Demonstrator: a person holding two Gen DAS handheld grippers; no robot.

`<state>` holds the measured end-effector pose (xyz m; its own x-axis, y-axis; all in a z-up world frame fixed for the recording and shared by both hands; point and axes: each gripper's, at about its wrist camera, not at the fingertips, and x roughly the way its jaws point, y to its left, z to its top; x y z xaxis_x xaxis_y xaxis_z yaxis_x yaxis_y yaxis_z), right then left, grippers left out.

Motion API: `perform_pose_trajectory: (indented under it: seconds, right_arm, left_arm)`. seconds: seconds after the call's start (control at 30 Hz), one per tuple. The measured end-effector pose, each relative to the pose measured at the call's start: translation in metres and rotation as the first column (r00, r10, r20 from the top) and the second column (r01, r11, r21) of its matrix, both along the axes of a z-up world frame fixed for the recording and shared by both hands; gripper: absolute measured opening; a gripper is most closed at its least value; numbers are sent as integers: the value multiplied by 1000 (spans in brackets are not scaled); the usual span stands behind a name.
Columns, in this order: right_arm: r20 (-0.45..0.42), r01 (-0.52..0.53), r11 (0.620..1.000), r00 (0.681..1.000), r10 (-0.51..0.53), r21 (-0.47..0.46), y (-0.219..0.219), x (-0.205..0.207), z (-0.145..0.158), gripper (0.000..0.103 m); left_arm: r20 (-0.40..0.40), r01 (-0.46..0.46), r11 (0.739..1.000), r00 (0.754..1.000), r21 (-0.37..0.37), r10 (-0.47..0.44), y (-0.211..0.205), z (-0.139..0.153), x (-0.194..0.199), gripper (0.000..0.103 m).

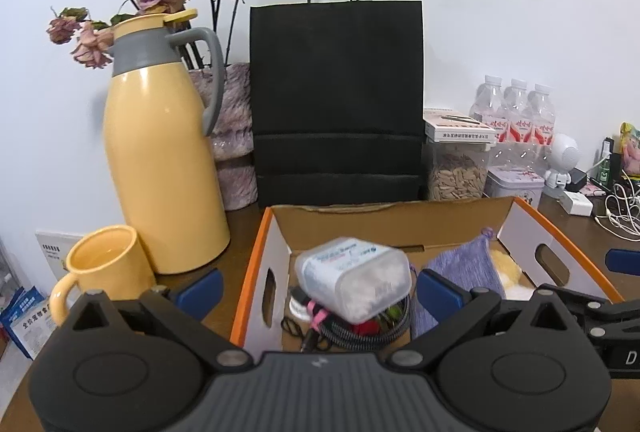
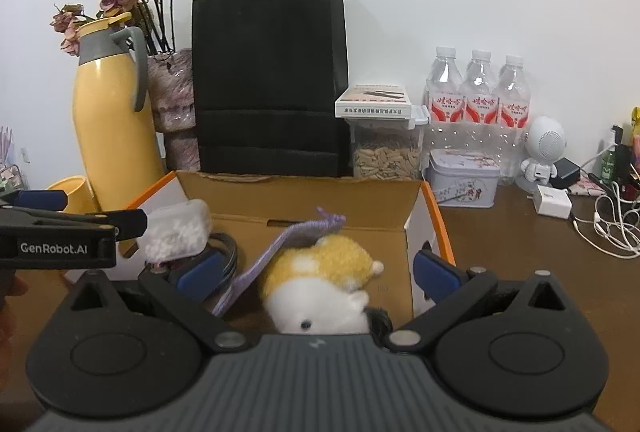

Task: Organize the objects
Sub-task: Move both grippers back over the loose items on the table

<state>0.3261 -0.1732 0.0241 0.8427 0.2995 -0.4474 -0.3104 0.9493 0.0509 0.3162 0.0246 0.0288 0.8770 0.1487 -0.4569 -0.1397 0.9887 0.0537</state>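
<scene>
An open cardboard box with an orange rim [image 1: 256,260] [image 2: 440,224] sits on the brown desk. Inside it, a clear plastic tub of cotton swabs [image 1: 356,284] [image 2: 180,228] lies on coiled cables [image 1: 360,332]. A purple knit pouch [image 1: 464,272] [image 2: 280,252] and a yellow-and-white plush toy [image 2: 320,280] lie to its right. My left gripper [image 1: 320,292] is open, its blue pads wide on either side of the tub and not touching it. My right gripper [image 2: 316,274] is open over the plush toy.
Left of the box stand a yellow thermos [image 1: 160,160] and a yellow mug [image 1: 104,264]. Behind it are a black paper bag [image 1: 336,100], a vase of dried roses [image 1: 236,136], a seed jar [image 2: 386,152], water bottles [image 2: 476,100], a tin [image 2: 464,176]. Chargers and white cables [image 2: 612,224] lie far right.
</scene>
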Motion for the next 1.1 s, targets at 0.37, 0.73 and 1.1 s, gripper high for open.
perform_pose_trajectory:
  seconds: [0.37,0.73,1.1]
  right_arm:
    - [-16,-11,1000,1000,11,-24,-5,-52,-5,103]
    - [-45,-4,998,999,1,-56,-23,-101,-17,103]
    - [-96,7,997,995,-15,-79,-41,-127,-38,103]
  left_arm:
    - [-44,2,1000,999,-12,-2,1,-5,-48,103]
    - [-78,-2,1000,997,-10,1,1,-15,-101,103]
    - [-117,11,1000,993,-7,-12,-9,-28,-129,103]
